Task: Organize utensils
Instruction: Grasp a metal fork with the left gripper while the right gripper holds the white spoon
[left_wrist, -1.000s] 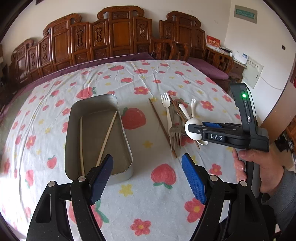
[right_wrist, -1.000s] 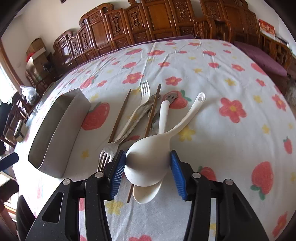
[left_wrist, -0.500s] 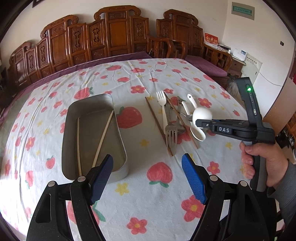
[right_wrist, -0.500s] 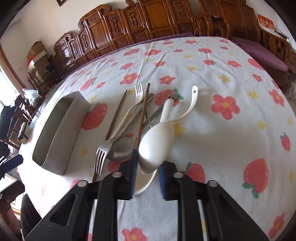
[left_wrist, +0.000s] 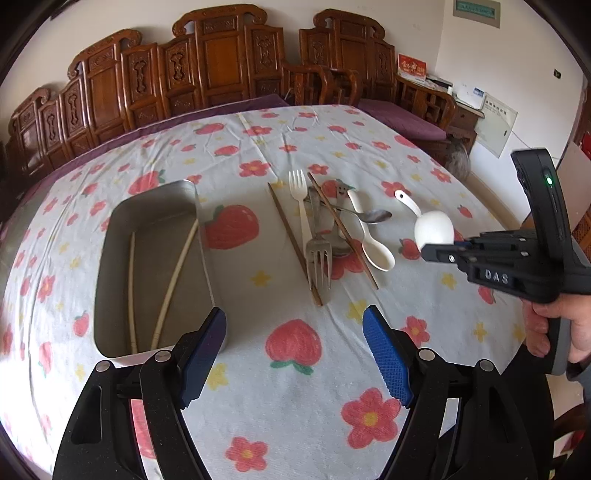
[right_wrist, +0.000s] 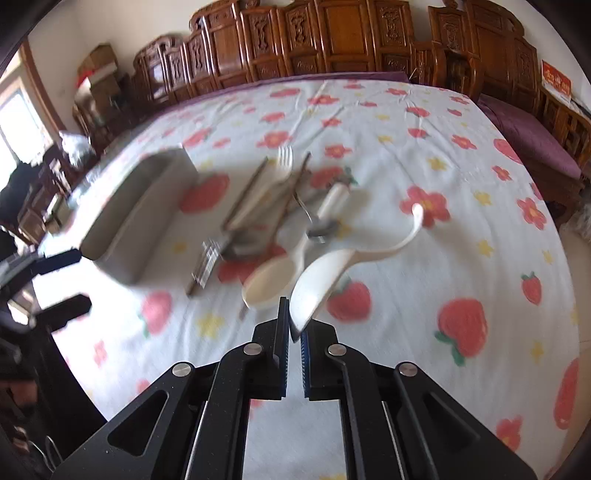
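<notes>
My right gripper (right_wrist: 294, 334) is shut on the bowl of a white ladle-like spoon (right_wrist: 321, 280) and holds it lifted above the table; it also shows in the left wrist view (left_wrist: 433, 227). My left gripper (left_wrist: 295, 350) is open and empty, above the cloth near the front end of a metal tray (left_wrist: 110, 236) that holds two pale chopsticks (left_wrist: 173, 280). A pile of utensils lies right of the tray: a white fork (left_wrist: 301, 206), a metal fork (left_wrist: 318, 254), brown chopsticks (left_wrist: 291, 240), a metal spoon (left_wrist: 373, 216) and a white spoon (left_wrist: 375, 251).
The table is covered by a white cloth with strawberries and flowers (left_wrist: 291, 343). Carved wooden chairs (left_wrist: 221, 62) line its far edge. The person's hand (left_wrist: 554, 325) holds the right gripper at the right table edge.
My right gripper closed on the white ladle spoon, lifted it off the pile and drew back to the right. My left gripper stayed open and hardly moved.
</notes>
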